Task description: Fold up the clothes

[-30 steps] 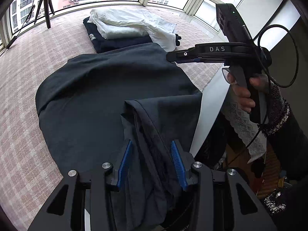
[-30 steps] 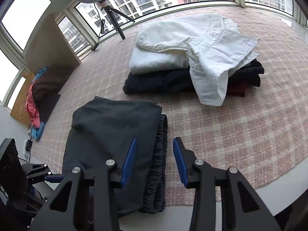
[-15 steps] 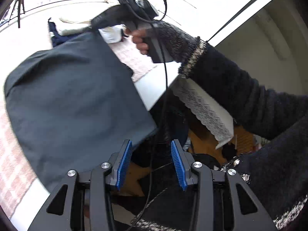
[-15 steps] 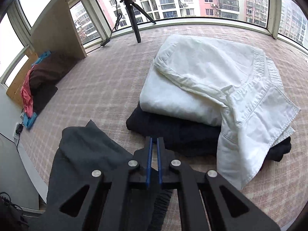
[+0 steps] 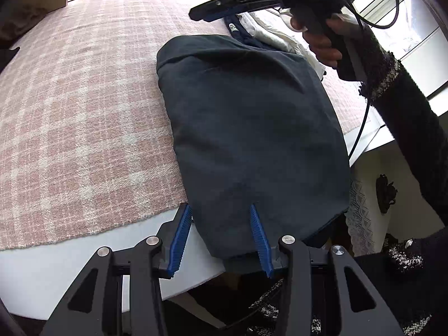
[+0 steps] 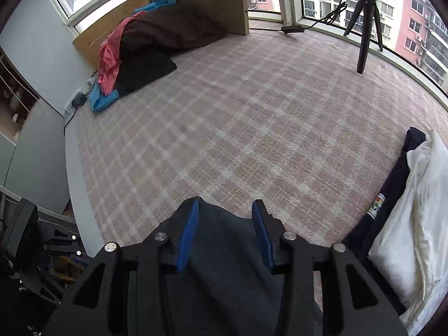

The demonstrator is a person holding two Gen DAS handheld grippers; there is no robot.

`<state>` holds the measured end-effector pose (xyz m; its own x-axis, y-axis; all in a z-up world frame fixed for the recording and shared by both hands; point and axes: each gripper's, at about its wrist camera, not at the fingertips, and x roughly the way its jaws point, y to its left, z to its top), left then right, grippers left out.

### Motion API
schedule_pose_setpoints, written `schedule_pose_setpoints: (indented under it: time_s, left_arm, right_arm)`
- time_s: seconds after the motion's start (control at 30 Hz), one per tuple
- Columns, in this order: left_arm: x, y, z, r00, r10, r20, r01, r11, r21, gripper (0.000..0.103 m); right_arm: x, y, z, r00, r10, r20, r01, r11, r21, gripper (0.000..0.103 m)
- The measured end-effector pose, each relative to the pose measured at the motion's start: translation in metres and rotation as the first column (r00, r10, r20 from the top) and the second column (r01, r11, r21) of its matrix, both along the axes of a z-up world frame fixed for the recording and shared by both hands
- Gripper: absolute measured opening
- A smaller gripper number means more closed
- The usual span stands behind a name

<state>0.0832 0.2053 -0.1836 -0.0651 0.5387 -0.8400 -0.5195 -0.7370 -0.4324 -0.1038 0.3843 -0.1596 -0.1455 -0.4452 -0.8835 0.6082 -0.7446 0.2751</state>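
Folded pile [image 6: 414, 212] cut off at rt edge, garment's [image 6: 224, 266] near end behind hand-held gripper [image 6: 225, 229]

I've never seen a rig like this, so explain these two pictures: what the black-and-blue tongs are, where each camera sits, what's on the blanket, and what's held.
There is no robot here. A person holds a two-finger gripper in each hand, and each carries a fisheye camera looking along its blue fingers. One picture looks from the left gripper, the other from the right gripper. A folded dark garment lies on the checked pink blanket, beside a stack of folded clothes. Both grippers are open over the garment; the right one's jaws have just been opening. Nothing is gripped.
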Motion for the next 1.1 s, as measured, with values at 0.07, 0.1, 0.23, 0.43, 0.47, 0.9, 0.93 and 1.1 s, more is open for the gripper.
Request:
schedule_pose_setpoints:
  time_s: [0.07,0.1,0.23,0.43,0.47,0.9,0.93,1.1]
  left_arm:
    - [0.004,-0.002,-0.002,1.0,0.014,-0.002,-0.014,1.0,0.011,0.04]
    - [0.005,-0.004,-0.002,1.0,0.02,-0.009,-0.02,1.0,0.014,0.038]
    - [0.013,-0.017,0.002,0.999,0.041,-0.024,-0.041,0.999,0.027,0.029]
    - [0.036,-0.059,0.009,1.0,0.022,-0.02,-0.021,1.0,0.02,0.029]
    - [0.035,-0.059,0.009,1.0,0.013,-0.024,-0.013,1.0,0.012,0.029]
    - [0.024,-0.03,0.007,0.985,-0.109,-0.13,0.108,0.994,-0.016,0.012]
    - [0.023,-0.032,0.01,0.985,-0.11,-0.13,0.11,0.994,-0.009,0.011]
    - [0.021,-0.049,0.02,0.988,-0.095,-0.124,0.096,0.995,-0.003,0.009]
  right_arm:
    - [-0.006,-0.023,-0.015,0.995,0.074,0.072,-0.076,0.997,0.016,0.039]
    - [-0.007,-0.032,-0.022,0.989,0.109,0.102,-0.112,0.993,0.025,0.039]
    - [-0.003,-0.048,-0.037,0.973,0.174,0.152,-0.186,0.98,0.07,0.039]
    - [-0.001,-0.04,-0.037,0.975,0.15,0.166,-0.161,0.985,0.054,0.039]
    - [-0.002,-0.038,-0.037,0.976,0.143,0.167,-0.153,0.987,0.052,0.039]
    - [0.002,-0.039,-0.039,0.981,0.116,0.156,-0.131,0.987,0.088,0.036]
    - [0.003,-0.04,-0.039,0.983,0.118,0.143,-0.133,0.986,0.097,0.026]
    - [0.003,-0.041,-0.043,0.99,0.066,0.123,-0.081,0.989,0.122,0.012]
